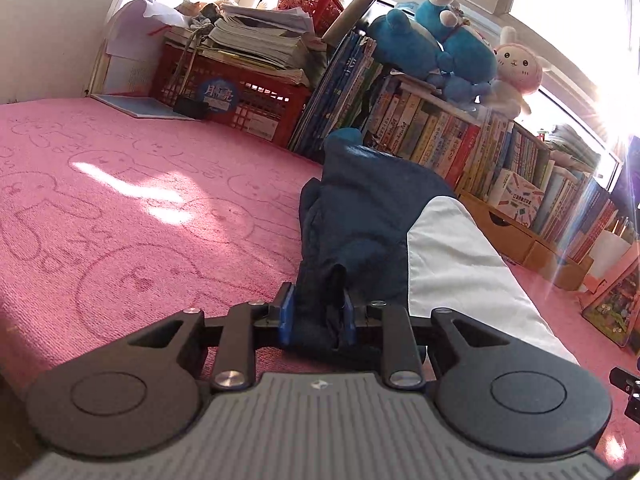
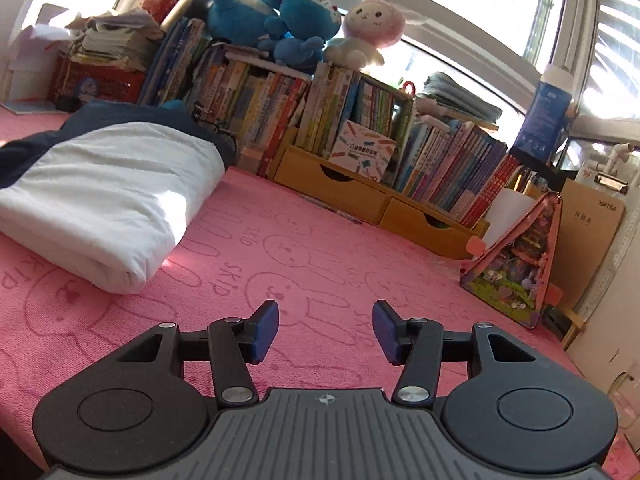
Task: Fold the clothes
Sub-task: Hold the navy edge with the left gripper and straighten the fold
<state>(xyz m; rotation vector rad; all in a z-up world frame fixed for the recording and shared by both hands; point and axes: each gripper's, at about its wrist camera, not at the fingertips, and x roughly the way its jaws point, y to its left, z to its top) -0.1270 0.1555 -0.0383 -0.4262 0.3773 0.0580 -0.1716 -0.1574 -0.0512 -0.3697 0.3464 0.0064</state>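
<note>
A navy and white garment (image 1: 372,216) lies on the pink bed cover, stretching away from my left gripper (image 1: 318,316). That gripper is shut on a bunched navy part of the cloth, which fills the space between its blue pads. From the right wrist view the same garment (image 2: 104,196) appears as a thick folded bundle, white on top and navy at the back, at the left. My right gripper (image 2: 325,332) stands open over bare pink cover, to the right of the bundle and apart from it, nothing between its pads.
The pink rabbit-print cover (image 1: 132,208) spreads wide to the left. Along the back stand rows of books (image 2: 280,112), a red crate (image 1: 228,96) with paper stacks, wooden drawers (image 2: 352,196), and plush toys (image 2: 280,12). A colourful bag (image 2: 516,268) leans at the right.
</note>
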